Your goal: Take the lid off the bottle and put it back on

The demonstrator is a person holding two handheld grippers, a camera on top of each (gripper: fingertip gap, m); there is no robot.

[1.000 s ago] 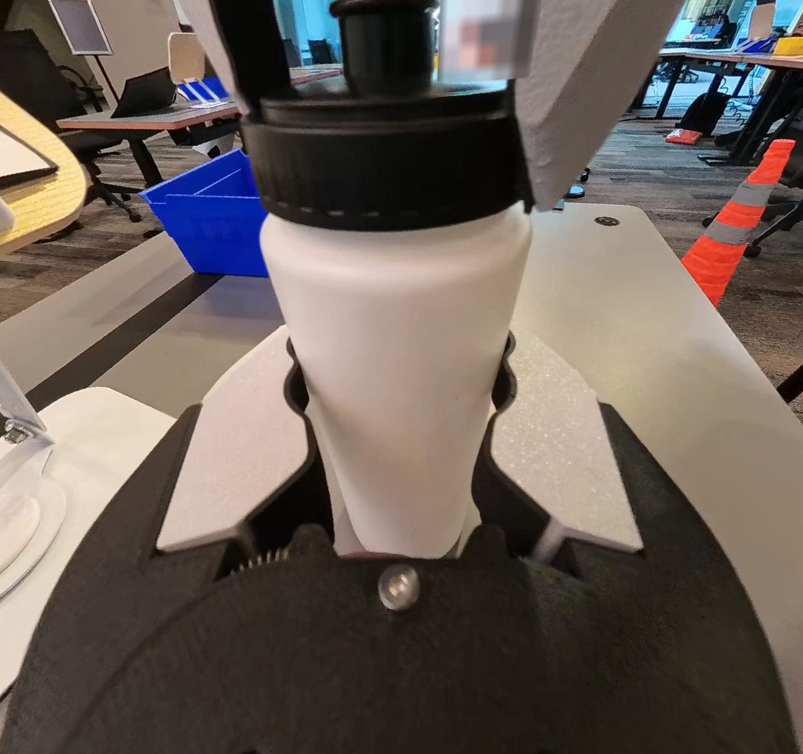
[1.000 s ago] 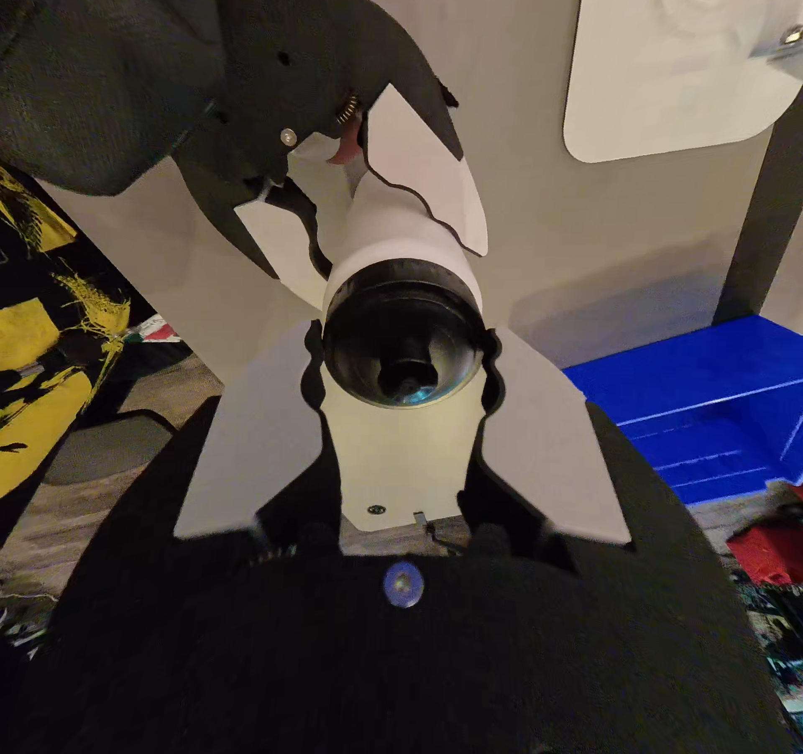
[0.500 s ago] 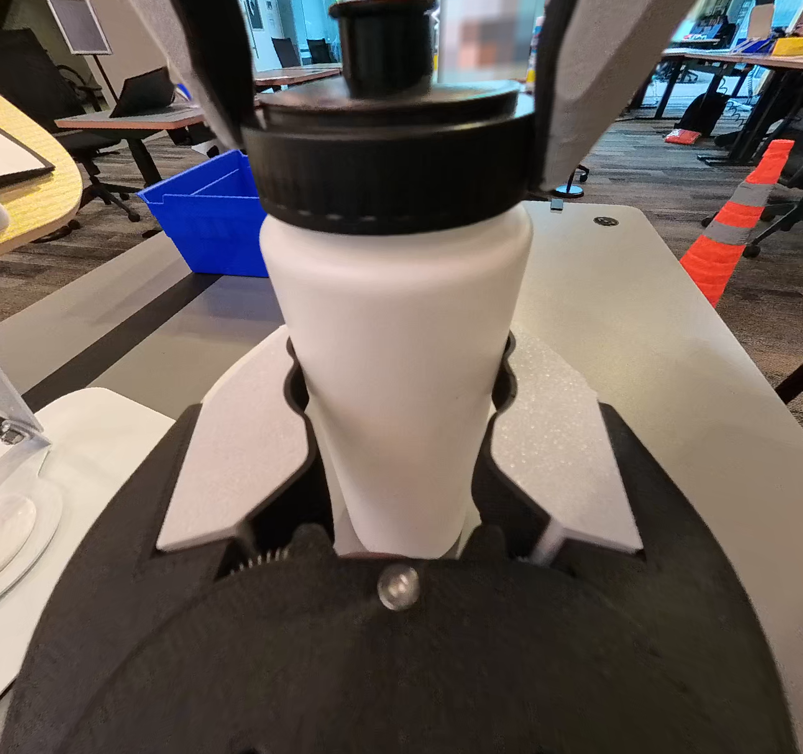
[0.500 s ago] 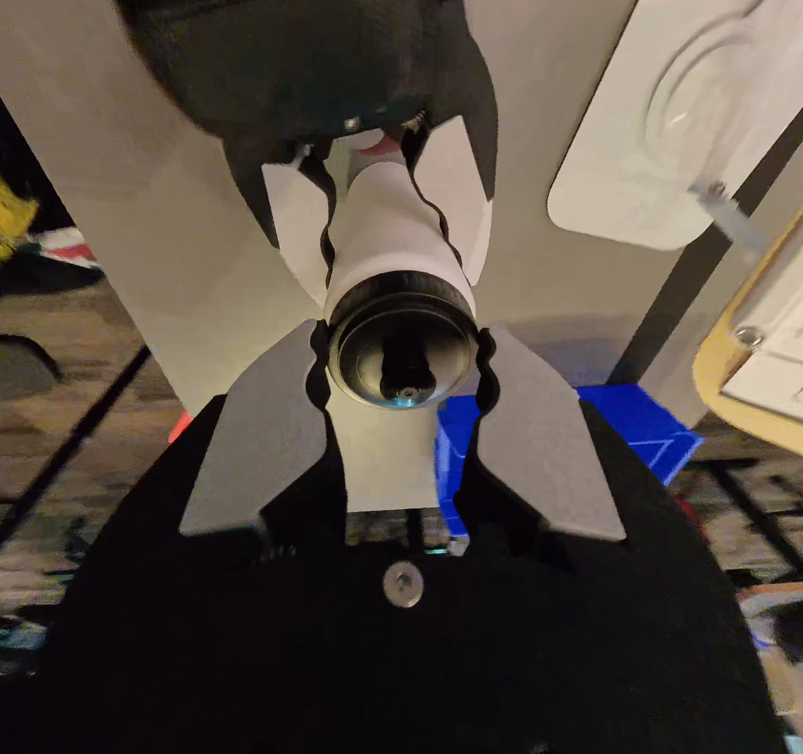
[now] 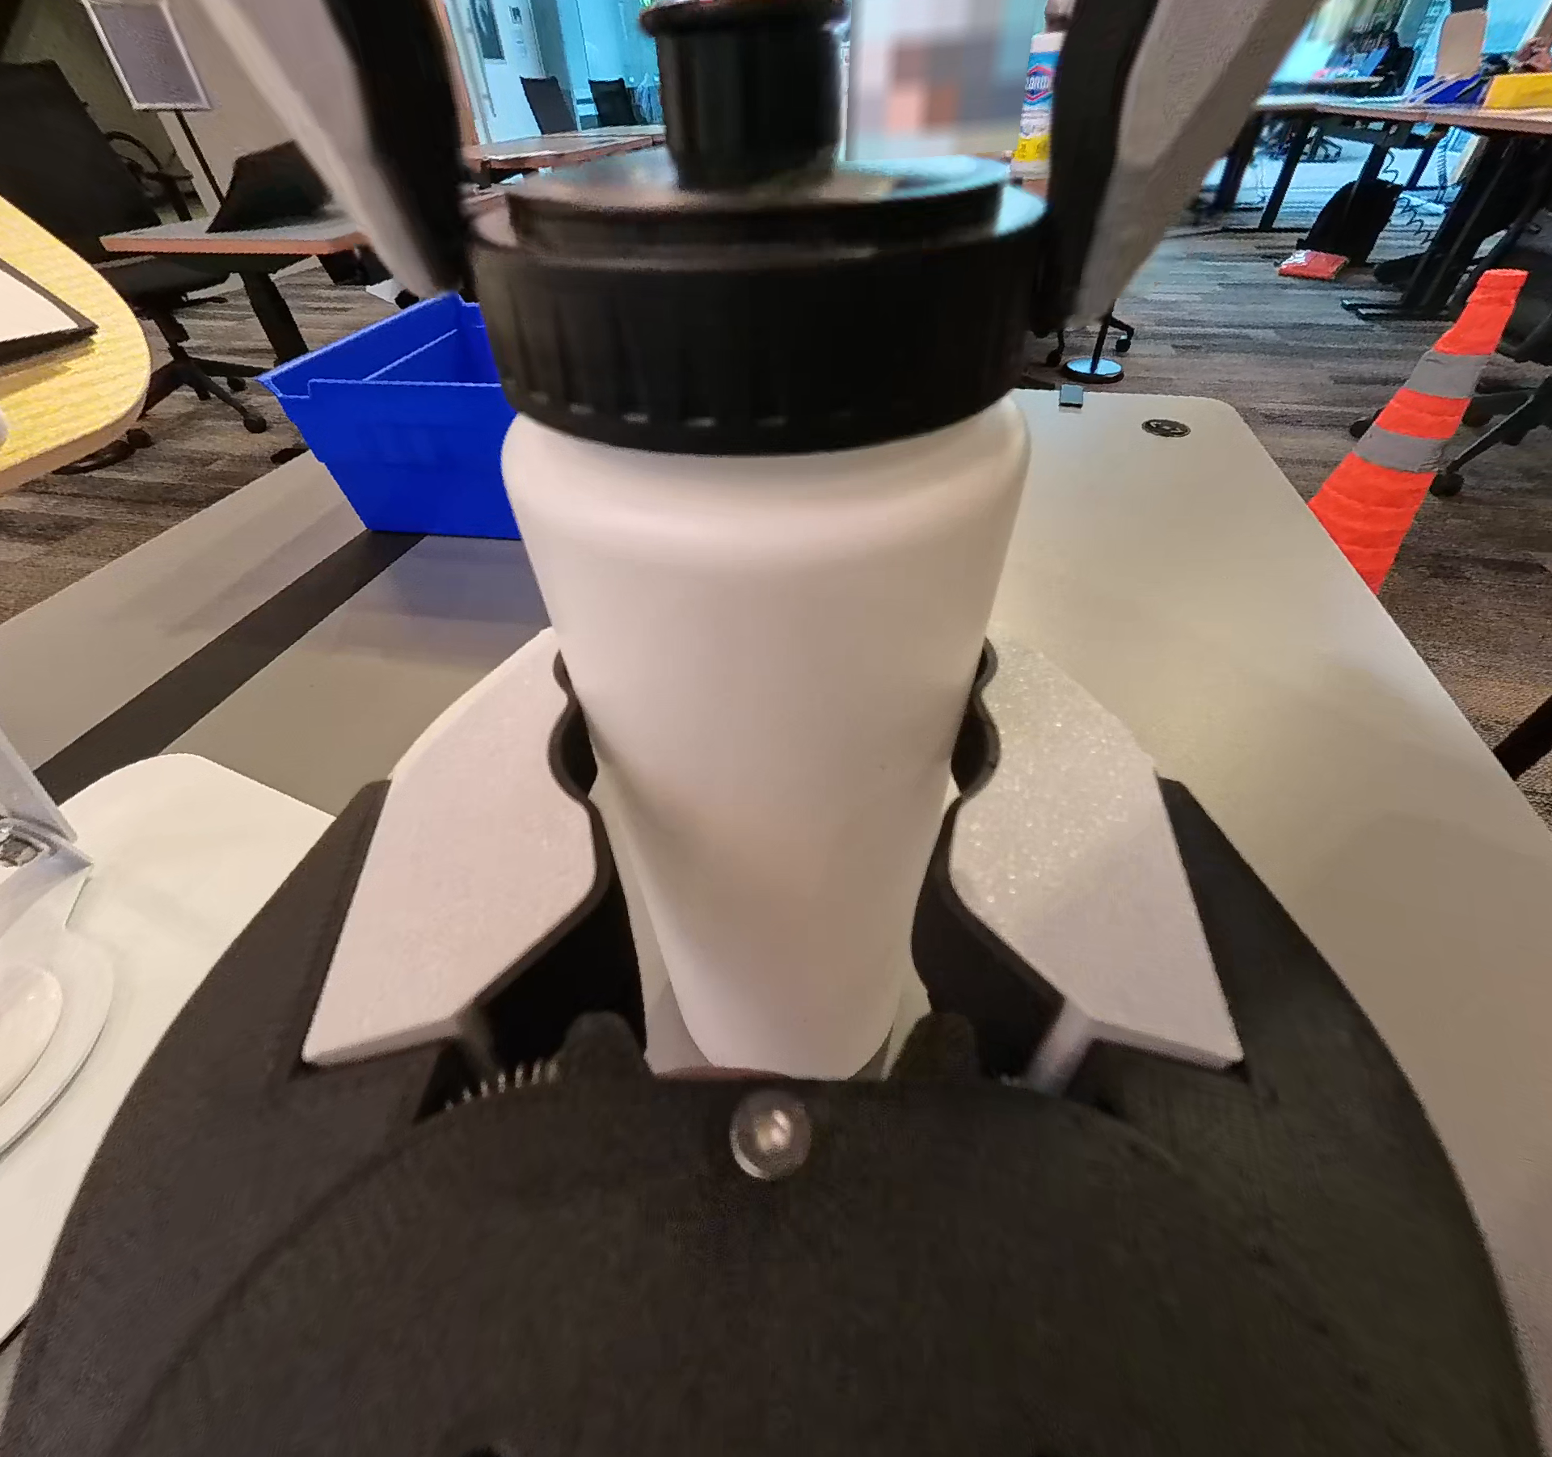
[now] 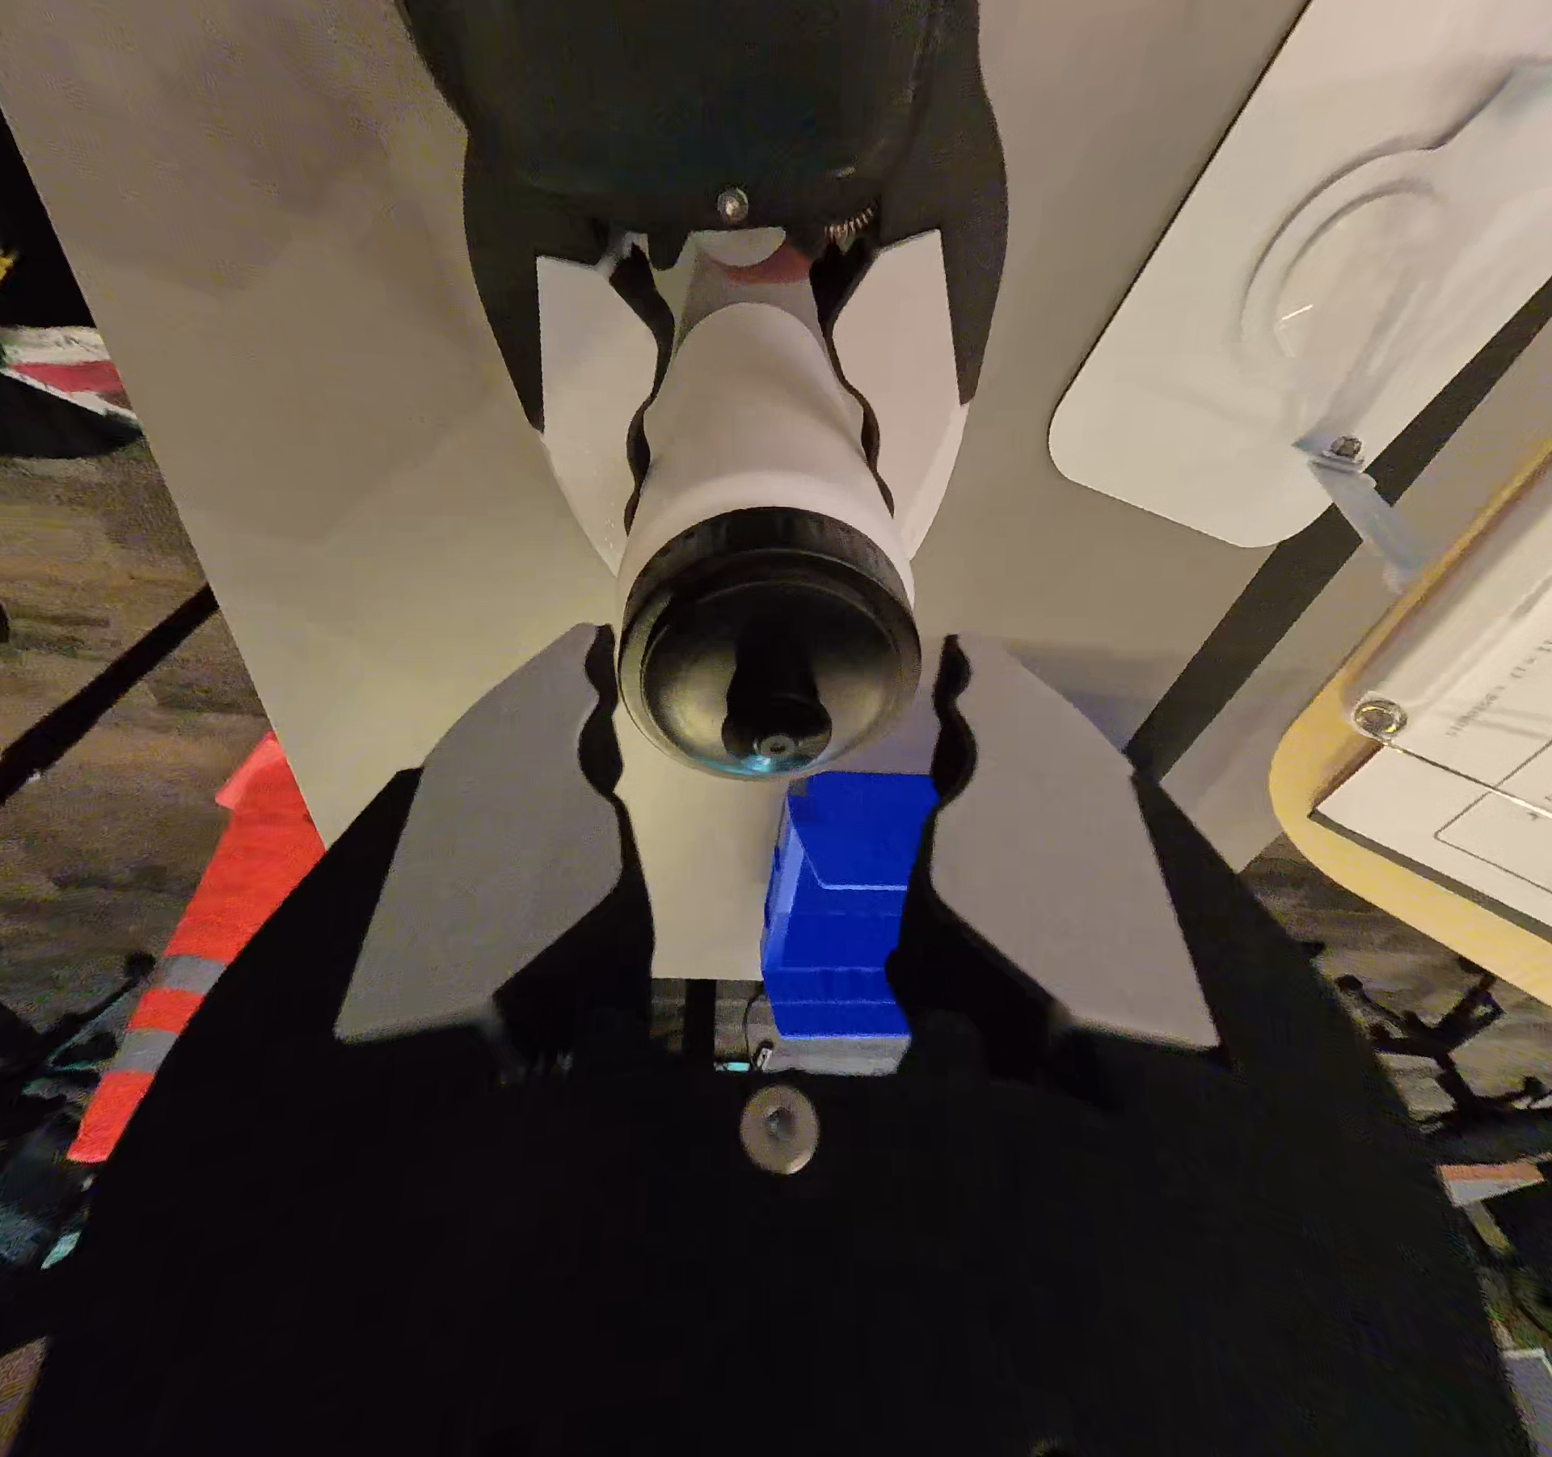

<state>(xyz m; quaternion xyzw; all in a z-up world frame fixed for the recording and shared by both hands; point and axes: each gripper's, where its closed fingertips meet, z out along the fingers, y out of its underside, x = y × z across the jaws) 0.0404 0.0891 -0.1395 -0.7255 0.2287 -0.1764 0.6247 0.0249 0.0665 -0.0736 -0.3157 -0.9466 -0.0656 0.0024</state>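
Note:
A white bottle [image 5: 756,703] with a black ribbed lid [image 5: 756,342] and spout stands upright in my left gripper [image 5: 773,661], which is shut on its lower body. My right gripper [image 6: 773,661] comes down from above, its two fingers [image 5: 1117,115] flanking the lid and pressed to its sides. In the right wrist view I look down on the lid [image 6: 768,661], the bottle [image 6: 756,426] and the left gripper [image 6: 756,409] behind it. The lid sits on the bottle's neck and is slightly blurred.
The grey table [image 5: 1176,619] lies below. A blue bin [image 5: 395,443] stands at its far left edge. A white board [image 5: 168,871] with a clear fitting is at the near left. An orange cone [image 5: 1419,443] stands on the floor to the right. A wood-edged table [image 5: 67,376] is at left.
My right gripper has turned around the lid, and the background in its view has swung round. Its fingers now stand left and right of the lid. The left gripper and bottle have stayed put.

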